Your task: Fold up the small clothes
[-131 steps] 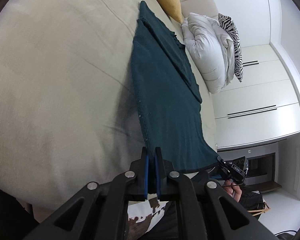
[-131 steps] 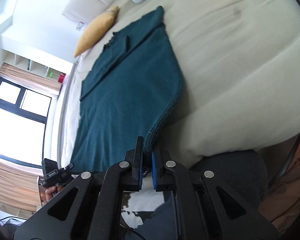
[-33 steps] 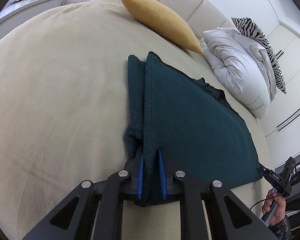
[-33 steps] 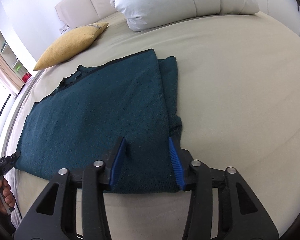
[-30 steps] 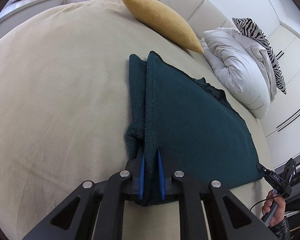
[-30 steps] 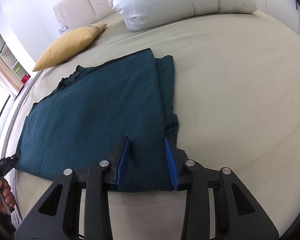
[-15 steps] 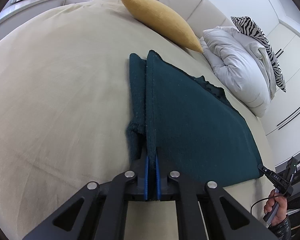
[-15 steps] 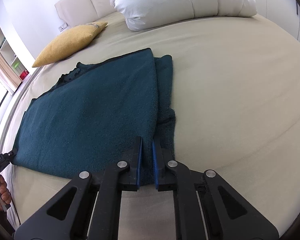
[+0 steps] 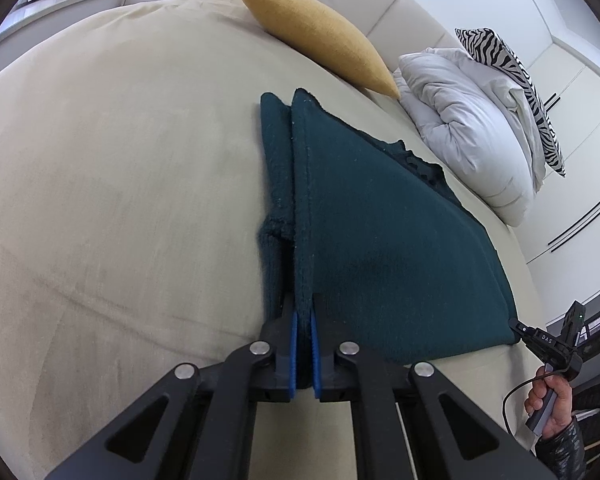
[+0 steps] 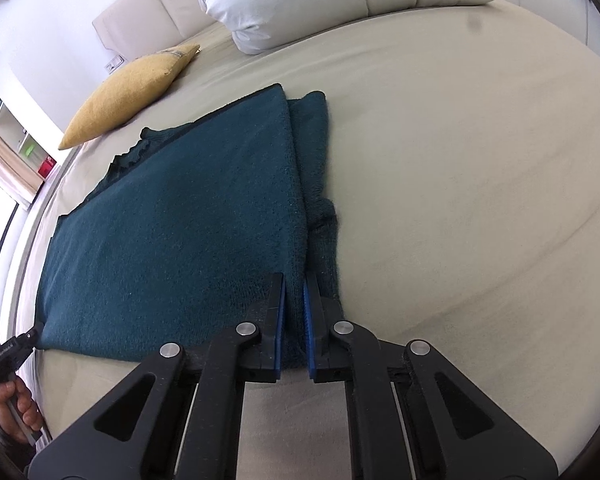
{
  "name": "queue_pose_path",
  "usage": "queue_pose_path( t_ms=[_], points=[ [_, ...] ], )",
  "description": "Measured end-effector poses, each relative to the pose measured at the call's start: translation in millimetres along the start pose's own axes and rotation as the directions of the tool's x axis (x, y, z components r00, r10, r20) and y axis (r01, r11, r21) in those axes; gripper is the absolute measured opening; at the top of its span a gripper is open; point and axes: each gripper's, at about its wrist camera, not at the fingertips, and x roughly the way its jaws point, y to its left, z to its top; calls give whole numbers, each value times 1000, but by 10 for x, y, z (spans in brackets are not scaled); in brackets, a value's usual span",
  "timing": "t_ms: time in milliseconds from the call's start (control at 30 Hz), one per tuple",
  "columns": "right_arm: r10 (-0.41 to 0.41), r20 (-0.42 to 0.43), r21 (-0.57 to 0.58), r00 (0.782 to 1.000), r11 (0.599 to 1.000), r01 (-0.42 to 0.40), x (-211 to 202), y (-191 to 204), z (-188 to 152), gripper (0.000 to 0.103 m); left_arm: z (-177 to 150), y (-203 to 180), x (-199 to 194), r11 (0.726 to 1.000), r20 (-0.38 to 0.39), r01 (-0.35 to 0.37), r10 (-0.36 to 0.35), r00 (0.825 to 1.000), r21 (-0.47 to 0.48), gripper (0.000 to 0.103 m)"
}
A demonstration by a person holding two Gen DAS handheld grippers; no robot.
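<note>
A dark teal knitted sweater [image 9: 380,240] lies folded in half on the beige bed [image 9: 120,180]. It also shows in the right wrist view [image 10: 188,216]. My left gripper [image 9: 303,304] is shut on the near left corner of the fold, pinching the cloth edge between its blue pads. My right gripper [image 10: 294,288] is shut on the near right corner of the sweater. A folded sleeve sticks out under the top layer on each side. Each gripper's tip shows at the edge of the other's view.
A mustard cushion [image 9: 320,36] and a white duvet [image 9: 472,120] with a zebra pillow [image 9: 516,80] lie at the head of the bed. White wardrobes stand to the right. The bed's near edge is just below the grippers.
Both grippers have closed on the near corners of the folded sweater: the right jaws were wide a second ago, the left slightly open. Earlier the sweater hung stretched out from both grippers.
</note>
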Motion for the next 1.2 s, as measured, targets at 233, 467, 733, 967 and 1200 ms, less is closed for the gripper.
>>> queue_pose_path(
  t_ms=[233, 467, 733, 967, 1200],
  points=[
    [-1, 0, 1, 1000, 1000, 1, 9, -4, 5, 7, -20, 16, -5, 1000, 2, 8, -8, 1000, -5, 7],
    [19, -29, 31, 999, 999, -18, 32, -44, 40, 11, -5, 57, -49, 999, -2, 23, -24, 1000, -41, 11],
    [95, 63, 36, 993, 995, -98, -290, 277, 248, 17, 287, -431, -395, 989, 151, -94, 76, 986, 114, 31],
    [327, -99, -115, 940, 934, -338, 397, 1438, 516, 40, 871, -1173, 330, 929, 183, -201, 149, 972, 312, 35],
    [474, -222, -21, 852, 871, -490, 1243, 2038, 724, 46, 1036, -720, 1006, 926, 109, -276, 257, 960, 258, 39]
  ],
)
